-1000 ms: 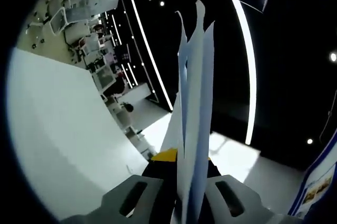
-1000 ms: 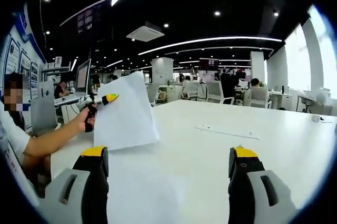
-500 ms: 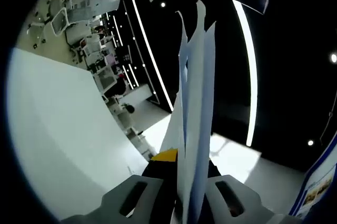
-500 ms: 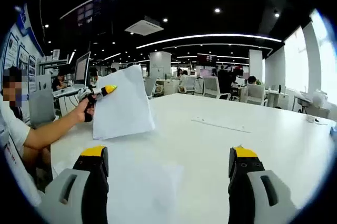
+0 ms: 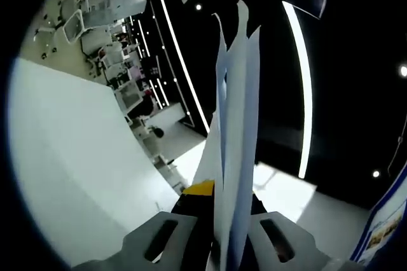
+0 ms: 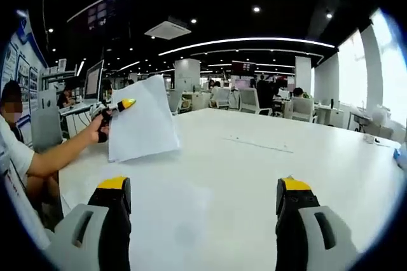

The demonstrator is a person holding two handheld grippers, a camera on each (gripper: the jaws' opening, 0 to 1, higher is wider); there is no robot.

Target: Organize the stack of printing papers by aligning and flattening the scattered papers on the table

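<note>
The papers (image 5: 234,131) hide where the left gripper's (image 5: 219,204) jaws meet. Their lower edge sits out of sight.

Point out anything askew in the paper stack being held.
The papers clamped in the left tool are not flush: their top edges sit at uneven heights and the sheets fan apart. In the right gripper view, the stack hangs tilted above the table.

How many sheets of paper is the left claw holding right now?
3 edges show, fanned upright in the left claw, closed on the paper sheets; more may hide between them. In the right gripper view they look like one sheaf above the white table.
</note>
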